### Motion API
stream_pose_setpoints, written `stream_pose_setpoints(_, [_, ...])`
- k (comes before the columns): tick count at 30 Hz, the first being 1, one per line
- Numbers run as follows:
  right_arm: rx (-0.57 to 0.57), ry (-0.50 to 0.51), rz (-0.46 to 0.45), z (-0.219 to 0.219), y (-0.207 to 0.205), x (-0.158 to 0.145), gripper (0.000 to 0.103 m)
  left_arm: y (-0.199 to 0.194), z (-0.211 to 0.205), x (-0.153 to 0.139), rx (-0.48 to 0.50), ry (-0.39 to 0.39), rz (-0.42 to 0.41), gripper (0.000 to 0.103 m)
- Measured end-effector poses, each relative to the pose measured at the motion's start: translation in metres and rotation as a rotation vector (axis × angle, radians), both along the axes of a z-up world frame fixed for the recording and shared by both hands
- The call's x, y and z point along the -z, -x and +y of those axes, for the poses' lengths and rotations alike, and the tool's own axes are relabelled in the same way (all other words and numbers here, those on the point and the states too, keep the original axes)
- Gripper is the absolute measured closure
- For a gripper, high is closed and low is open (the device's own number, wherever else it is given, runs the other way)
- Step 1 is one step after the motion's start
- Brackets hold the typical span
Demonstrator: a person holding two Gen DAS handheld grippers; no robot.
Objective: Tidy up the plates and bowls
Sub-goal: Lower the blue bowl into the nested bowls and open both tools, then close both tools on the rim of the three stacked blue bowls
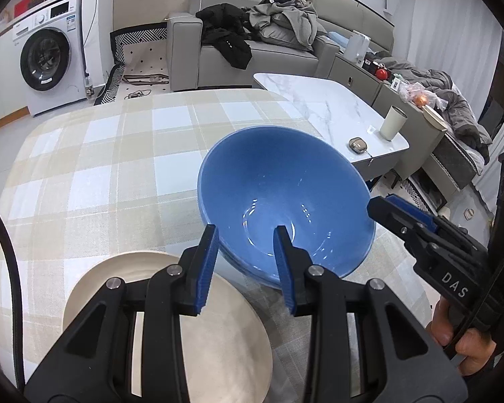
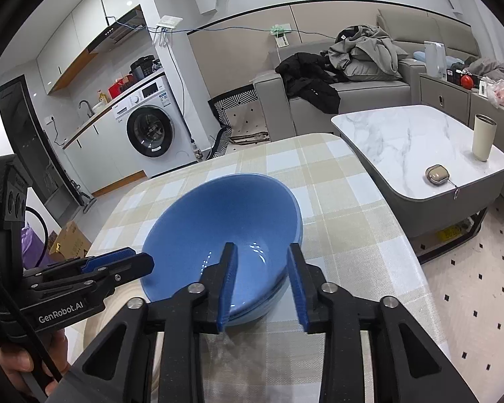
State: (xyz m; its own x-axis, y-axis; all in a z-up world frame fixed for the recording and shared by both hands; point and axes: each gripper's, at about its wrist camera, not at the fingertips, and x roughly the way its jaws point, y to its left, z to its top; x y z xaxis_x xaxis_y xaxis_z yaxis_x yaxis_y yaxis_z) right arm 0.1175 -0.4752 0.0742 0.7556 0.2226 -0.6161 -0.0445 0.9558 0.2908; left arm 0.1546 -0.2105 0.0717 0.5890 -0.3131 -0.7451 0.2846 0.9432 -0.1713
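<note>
A stack of blue bowls [image 1: 279, 194] sits on the checked tablecloth [image 1: 100, 168]; the stack also shows in the right wrist view [image 2: 218, 231]. A cream plate [image 1: 225, 336] lies on the cloth just left of the bowls, under my left gripper. My left gripper [image 1: 245, 262] is open, its jaws astride the bowls' near rim, not touching. My right gripper [image 2: 262, 282] is open, its jaws astride the bowls' near right rim. In the left wrist view the right gripper [image 1: 383, 208] comes in from the right at the rim. In the right wrist view the left gripper [image 2: 131, 262] shows at the left.
A marble coffee table [image 2: 420, 147] stands close to the right of the table, with a cream tumbler [image 2: 484, 137] and a small case [image 2: 436, 174]. A grey sofa with clothes [image 2: 352, 63] is behind it. A washing machine [image 2: 151, 131] is at the far left.
</note>
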Motion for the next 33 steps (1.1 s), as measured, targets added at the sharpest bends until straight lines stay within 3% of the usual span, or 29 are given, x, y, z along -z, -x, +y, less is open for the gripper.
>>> stream_pose_setpoints(2, [0.022, 0.006, -0.002, -0.004, 0.001, 0.001, 0.057, -0.002, 0.001, 0.001, -0.003, -0.002, 0.006, 0.067])
stream_pose_setpoints(7, [0.06, -0.008, 0.005, -0.02, 0.002, 0.0, 0.041, -0.003, 0.009, -0.001, -0.019, -0.018, -0.013, 0.029])
stream_pose_setpoints(10, [0.071, -0.023, -0.004, -0.029, 0.004, -0.002, 0.021, -0.008, 0.014, -0.001, -0.032, -0.026, -0.013, 0.02])
stream_pose_setpoints(12, [0.076, -0.044, -0.01, -0.034, 0.005, -0.002, 0.016, -0.013, 0.019, 0.0, -0.046, -0.026, -0.008, 0.016])
stream_pose_setpoints(15, [0.076, -0.047, -0.005, -0.036, 0.004, -0.001, 0.013, -0.02, 0.025, 0.003, -0.067, -0.004, 0.006, 0.001])
stream_pose_setpoints(23, [0.074, -0.113, 0.004, -0.036, -0.008, 0.018, 0.012, -0.04, 0.028, 0.02, -0.088, 0.016, 0.041, 0.001])
stream_pose_setpoints(30, [0.074, -0.241, 0.031, -0.036, -0.02, 0.043, 0.012, -0.06, 0.028, 0.042, -0.112, 0.049, 0.091, 0.001])
stream_pose_setpoints(33, [0.073, -0.27, 0.028, -0.036, -0.021, 0.048, 0.018, -0.067, 0.026, 0.048, -0.114, 0.058, 0.098, 0.001])
